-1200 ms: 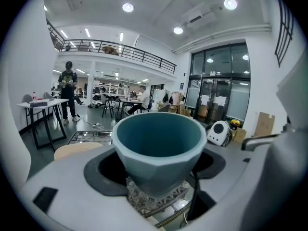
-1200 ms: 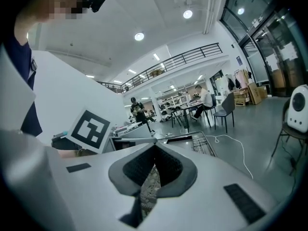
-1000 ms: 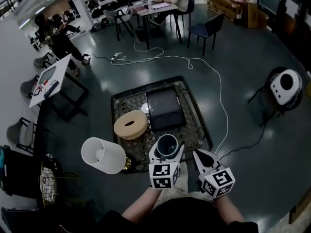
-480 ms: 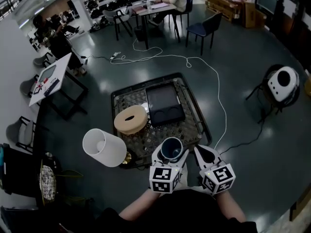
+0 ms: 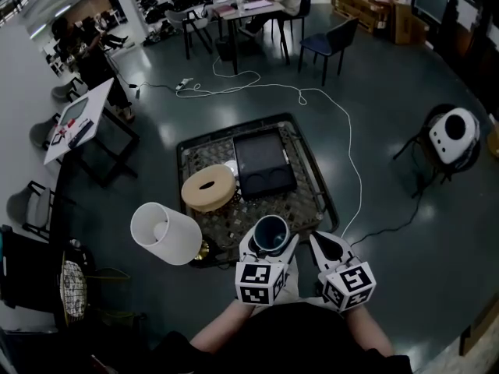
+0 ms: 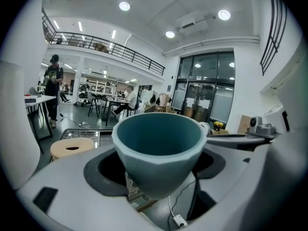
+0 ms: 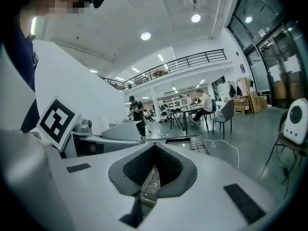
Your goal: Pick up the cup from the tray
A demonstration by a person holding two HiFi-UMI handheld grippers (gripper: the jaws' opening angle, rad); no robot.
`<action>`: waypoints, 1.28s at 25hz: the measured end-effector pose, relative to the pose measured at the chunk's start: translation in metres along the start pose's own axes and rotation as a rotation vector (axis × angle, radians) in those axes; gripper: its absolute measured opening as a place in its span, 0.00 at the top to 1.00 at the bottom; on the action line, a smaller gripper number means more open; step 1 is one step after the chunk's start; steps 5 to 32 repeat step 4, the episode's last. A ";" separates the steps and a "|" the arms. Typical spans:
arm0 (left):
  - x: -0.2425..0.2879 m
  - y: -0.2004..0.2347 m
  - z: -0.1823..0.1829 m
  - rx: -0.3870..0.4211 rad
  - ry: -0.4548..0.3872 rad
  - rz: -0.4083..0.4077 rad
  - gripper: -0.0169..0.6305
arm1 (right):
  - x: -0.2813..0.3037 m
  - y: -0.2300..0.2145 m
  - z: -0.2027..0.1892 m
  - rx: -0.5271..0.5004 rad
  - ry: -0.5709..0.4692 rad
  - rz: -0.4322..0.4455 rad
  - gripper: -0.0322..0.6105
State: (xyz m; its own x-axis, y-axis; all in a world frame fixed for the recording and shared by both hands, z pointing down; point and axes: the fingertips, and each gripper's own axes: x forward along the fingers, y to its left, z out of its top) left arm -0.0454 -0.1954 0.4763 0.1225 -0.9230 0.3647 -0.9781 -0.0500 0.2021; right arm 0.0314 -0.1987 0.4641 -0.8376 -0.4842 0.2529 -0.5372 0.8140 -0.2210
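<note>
A teal cup [image 5: 270, 234] [image 6: 159, 146] is held upright between the jaws of my left gripper [image 5: 267, 244] [image 6: 161, 170], lifted above the near edge of the low table [image 5: 204, 150]. The dark tray [image 5: 263, 166] lies on that table, farther away, with nothing in it that I can see. My right gripper [image 5: 327, 249] [image 7: 153, 174] hovers just right of the cup, its jaws closed together with nothing between them.
A round tan stool-like disc [image 5: 208, 188] rests on the table left of the tray. A white lampshade [image 5: 165, 234] stands at the table's near left corner. A white cable [image 5: 351, 150] runs over the floor to the right. A white round device [image 5: 456, 135] sits far right.
The cup stays in my left gripper; both grippers have drifted slightly toward me and the view has shifted a little. The right gripper remains closed.
</note>
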 end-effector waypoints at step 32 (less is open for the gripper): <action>0.005 0.003 -0.003 -0.001 0.008 0.006 0.38 | 0.003 -0.004 0.000 0.002 0.000 -0.004 0.93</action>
